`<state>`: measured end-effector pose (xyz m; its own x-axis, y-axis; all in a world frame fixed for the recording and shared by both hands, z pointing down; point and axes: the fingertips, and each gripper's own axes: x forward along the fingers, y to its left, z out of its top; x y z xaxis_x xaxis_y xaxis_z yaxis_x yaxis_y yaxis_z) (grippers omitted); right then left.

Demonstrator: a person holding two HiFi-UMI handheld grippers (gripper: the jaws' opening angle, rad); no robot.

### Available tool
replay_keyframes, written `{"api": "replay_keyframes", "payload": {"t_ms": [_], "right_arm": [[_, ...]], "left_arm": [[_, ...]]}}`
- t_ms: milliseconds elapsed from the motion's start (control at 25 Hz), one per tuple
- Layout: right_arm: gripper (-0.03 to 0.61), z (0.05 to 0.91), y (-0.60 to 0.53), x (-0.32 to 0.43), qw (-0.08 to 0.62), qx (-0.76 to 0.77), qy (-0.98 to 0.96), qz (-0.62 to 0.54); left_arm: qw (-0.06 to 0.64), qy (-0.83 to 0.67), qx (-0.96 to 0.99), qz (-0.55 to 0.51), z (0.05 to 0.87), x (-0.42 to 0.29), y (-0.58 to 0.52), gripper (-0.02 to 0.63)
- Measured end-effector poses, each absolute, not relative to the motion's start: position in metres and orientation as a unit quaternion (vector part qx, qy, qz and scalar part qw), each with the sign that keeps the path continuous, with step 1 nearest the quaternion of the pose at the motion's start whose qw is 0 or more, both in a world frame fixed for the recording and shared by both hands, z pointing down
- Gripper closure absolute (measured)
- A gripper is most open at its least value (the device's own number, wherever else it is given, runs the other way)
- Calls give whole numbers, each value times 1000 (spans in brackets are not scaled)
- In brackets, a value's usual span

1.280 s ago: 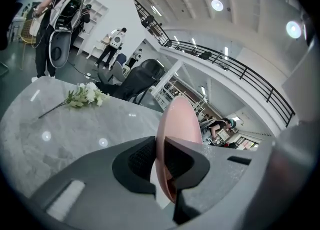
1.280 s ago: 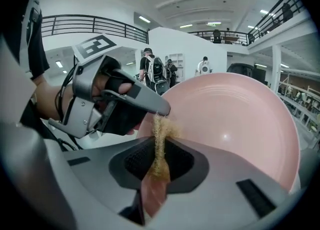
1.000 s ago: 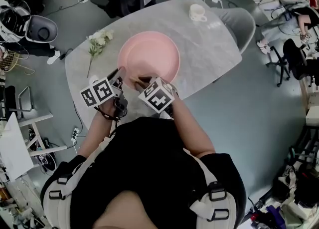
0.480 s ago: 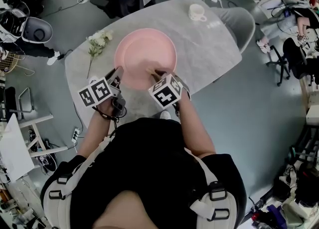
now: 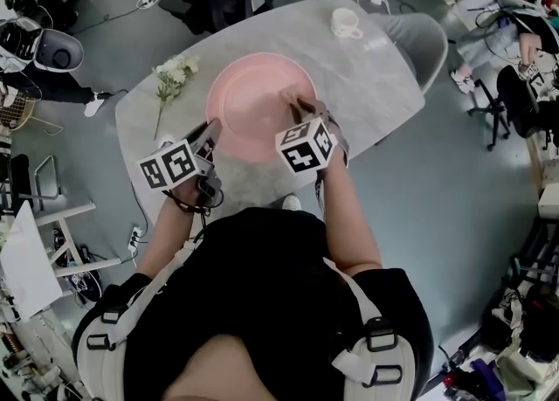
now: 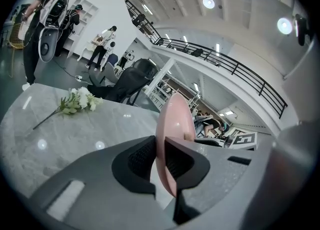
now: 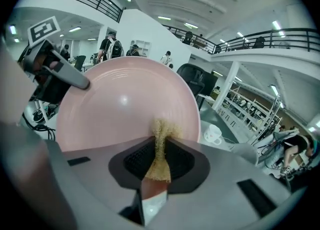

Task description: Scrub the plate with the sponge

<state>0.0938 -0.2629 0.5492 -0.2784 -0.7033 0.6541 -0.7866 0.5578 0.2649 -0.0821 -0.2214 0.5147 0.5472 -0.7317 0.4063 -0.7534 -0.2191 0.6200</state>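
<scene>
The left gripper [image 6: 161,161] has its fingers clamped on the near rim of the pink plate [image 5: 258,102], one finger on each face. The plate is tilted up over the grey marble desk [image 5: 367,76]; whether its far edge rests there I cannot tell. The right gripper [image 7: 159,161] has its fingers closed on a tan sponge [image 7: 161,144], squeezed thin, with its free end touching the plate's inner face near the rim.

To scrub well, I judge the sponge should press hard enough to bend against the face, then sweep in overlapping arcs from rim toward centre. The left grip must be firm so the plate cannot pivot between its fingers. Pushing hard near the far edge could lever the plate out of the clamp.

A sprig of white flowers [image 5: 170,72] and a cup [image 5: 347,22] lie well apart from the work.
</scene>
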Motion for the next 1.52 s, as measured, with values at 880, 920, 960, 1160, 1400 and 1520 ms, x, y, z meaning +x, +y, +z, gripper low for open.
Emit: {"api": "replay_keyframes", "payload": {"t_ms": [880, 920, 960, 1160, 1400, 1520], "right_arm": [[528, 515, -265, 61, 277, 468, -827, 145], [528, 515, -262, 57, 273, 462, -829, 153], [528, 516, -258, 54, 272, 456, -833, 158], [528, 524, -240, 25, 293, 392, -860, 144], [527, 535, -209, -11, 335, 285, -895, 81], [526, 544, -187, -22, 362, 227, -902, 65]], "left_arm": [[379, -456, 803, 60, 520, -63, -212, 574], [379, -457, 803, 61, 520, -62, -211, 574], [379, -456, 803, 61, 520, -60, -211, 574], [383, -454, 802, 68, 525, -59, -212, 575], [383, -460, 798, 69, 526, -64, -214, 575], [383, -471, 792, 65, 525, -70, -216, 577]]}}
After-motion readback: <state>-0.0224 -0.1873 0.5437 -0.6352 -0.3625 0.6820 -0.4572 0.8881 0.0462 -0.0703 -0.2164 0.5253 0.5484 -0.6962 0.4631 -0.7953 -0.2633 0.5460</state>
